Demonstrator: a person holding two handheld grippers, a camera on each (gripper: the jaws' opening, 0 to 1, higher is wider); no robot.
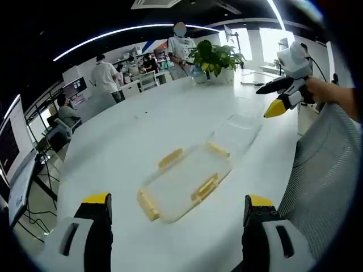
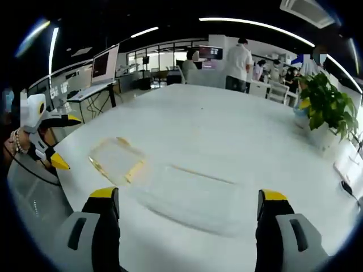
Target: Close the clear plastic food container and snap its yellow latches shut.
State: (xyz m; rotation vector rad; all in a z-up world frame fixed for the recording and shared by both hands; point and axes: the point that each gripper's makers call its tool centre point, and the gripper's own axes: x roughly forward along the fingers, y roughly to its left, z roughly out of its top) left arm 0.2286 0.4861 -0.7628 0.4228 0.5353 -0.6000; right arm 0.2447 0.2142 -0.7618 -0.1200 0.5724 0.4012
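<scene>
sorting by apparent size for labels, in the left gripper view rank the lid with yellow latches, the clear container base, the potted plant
1. lid with yellow latches, largest, though nearest the camera.
2 and 3. clear container base and potted plant look about alike; the plant sits farther off, so no ranking between them.

I see a clear lid (image 1: 184,184) with yellow latches (image 1: 205,187) on a white table (image 1: 147,130); my jaw tips look yellow, the plant (image 1: 217,56) green.

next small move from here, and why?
Probably bring the left gripper down to the lid to pick it up. The lid with its yellow latches lies flat on the white table beside the clear container, not on it, and both grippers are open and hold nothing.
</scene>
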